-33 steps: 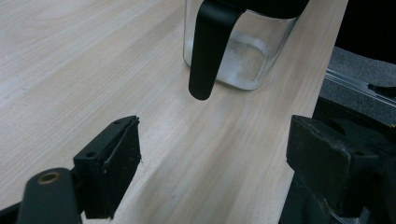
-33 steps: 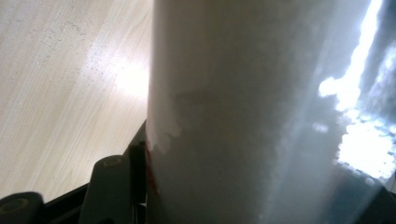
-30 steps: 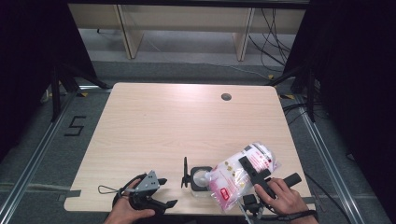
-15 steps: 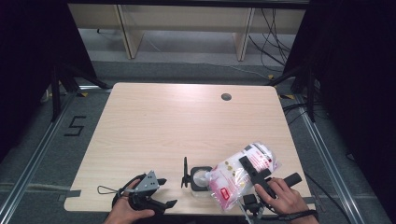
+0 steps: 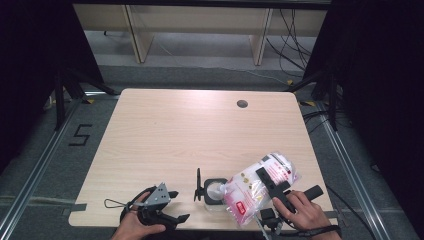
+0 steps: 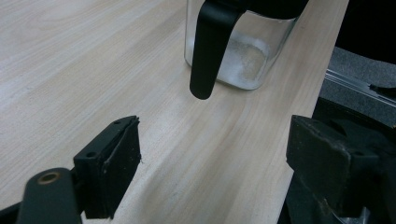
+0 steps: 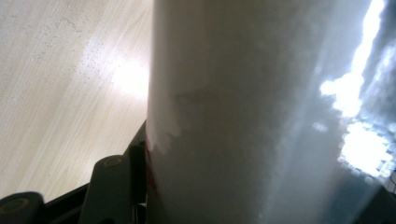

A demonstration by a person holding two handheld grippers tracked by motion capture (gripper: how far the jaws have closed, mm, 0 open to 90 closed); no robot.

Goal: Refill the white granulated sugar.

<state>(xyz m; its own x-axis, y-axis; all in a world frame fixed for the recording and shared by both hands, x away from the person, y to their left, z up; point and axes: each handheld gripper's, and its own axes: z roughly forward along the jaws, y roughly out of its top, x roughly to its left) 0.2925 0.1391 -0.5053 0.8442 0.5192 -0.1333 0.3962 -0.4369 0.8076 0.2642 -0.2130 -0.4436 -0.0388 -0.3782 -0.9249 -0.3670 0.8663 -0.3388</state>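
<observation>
Pouring underway: right claw (image 5: 274, 189) clamps bag (image 5: 260, 184), tilted toward 9 o'clock, mouth over glass jar (image 5: 214, 192) at surface (image 5: 200, 135) near edge, 6 o'clock. Little powder in jar bottom; most left. Left claw (image 5: 175, 206) idle, spread wide, holding nothing. No visible change from half second ago.

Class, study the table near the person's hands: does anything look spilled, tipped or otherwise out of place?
Small specks are scattered on the tabletop beside the bag, like spilled grains. The bag is tipped over the open glass jar, held by the right hand-held gripper.
</observation>
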